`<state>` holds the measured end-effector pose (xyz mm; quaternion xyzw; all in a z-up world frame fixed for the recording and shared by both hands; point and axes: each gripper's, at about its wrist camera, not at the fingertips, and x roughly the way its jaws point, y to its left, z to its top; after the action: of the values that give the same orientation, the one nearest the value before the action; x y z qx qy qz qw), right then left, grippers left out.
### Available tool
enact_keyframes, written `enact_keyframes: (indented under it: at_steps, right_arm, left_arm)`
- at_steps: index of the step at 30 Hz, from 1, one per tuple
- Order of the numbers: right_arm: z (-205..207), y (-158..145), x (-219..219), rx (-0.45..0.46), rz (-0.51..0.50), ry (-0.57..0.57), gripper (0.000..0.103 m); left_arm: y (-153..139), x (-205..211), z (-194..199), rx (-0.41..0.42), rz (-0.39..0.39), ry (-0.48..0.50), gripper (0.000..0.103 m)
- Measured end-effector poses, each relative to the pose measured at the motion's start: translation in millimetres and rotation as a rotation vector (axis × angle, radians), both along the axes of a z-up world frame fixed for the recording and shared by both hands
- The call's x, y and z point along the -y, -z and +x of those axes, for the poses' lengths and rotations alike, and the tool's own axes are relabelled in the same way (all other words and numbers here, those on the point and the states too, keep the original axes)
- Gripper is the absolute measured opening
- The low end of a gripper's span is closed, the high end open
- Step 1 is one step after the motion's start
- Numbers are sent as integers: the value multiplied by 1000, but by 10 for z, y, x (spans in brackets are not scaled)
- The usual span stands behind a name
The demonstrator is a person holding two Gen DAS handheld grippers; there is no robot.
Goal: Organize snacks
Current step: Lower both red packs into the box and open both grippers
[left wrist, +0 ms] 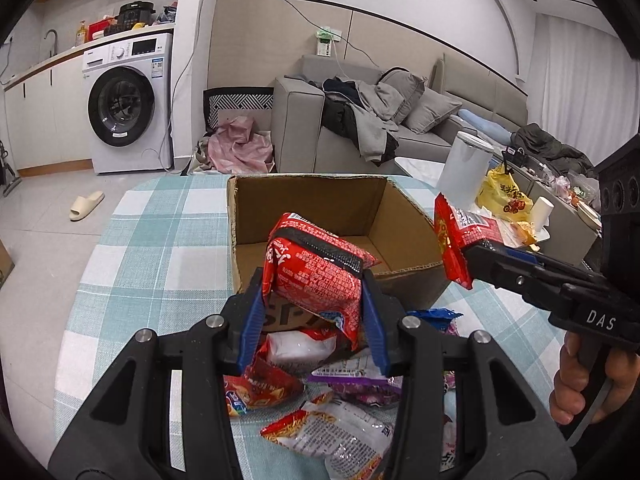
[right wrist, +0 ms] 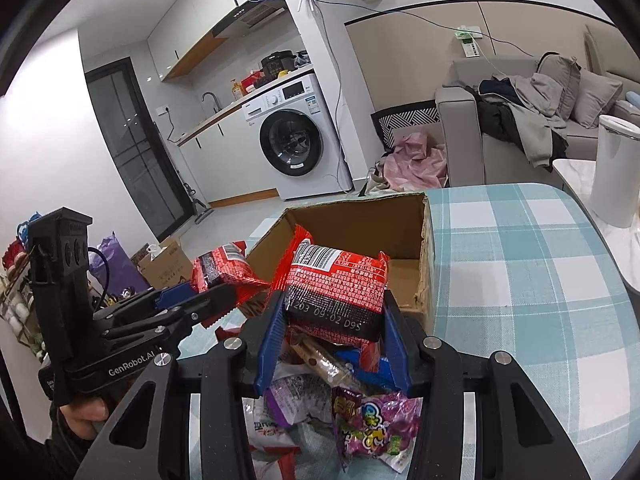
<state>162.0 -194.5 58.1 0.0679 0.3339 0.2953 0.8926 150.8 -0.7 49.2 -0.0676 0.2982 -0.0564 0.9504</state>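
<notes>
My left gripper (left wrist: 314, 316) is shut on a red snack packet (left wrist: 316, 268) and holds it above the near wall of an open cardboard box (left wrist: 320, 188). My right gripper (right wrist: 334, 334) is shut on a second red packet (right wrist: 340, 280), held near the box's (right wrist: 426, 264) near edge. In the left wrist view the right gripper (left wrist: 480, 252) comes in from the right with its packet (left wrist: 460, 236). In the right wrist view the left gripper (right wrist: 216, 294) shows at left with its packet (right wrist: 222, 270). A pile of loose snack packets (left wrist: 340, 432) lies on the checked tablecloth (left wrist: 160, 248) below both grippers; it also shows in the right wrist view (right wrist: 372, 428).
A white kettle (left wrist: 466, 172) and a yellow bag (left wrist: 504, 192) stand to the right of the box. The box sits near the round table's far edge. Beyond are a sofa (left wrist: 304, 128) with clothes and a washing machine (left wrist: 128, 104).
</notes>
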Motion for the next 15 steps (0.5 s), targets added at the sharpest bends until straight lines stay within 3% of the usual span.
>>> enact_keyframes:
  at_steps: [15]
  right_arm:
    - [265,120,-86,-36,-8,26,46]
  left_arm:
    - [155,-20,355,-11,5,-22,41]
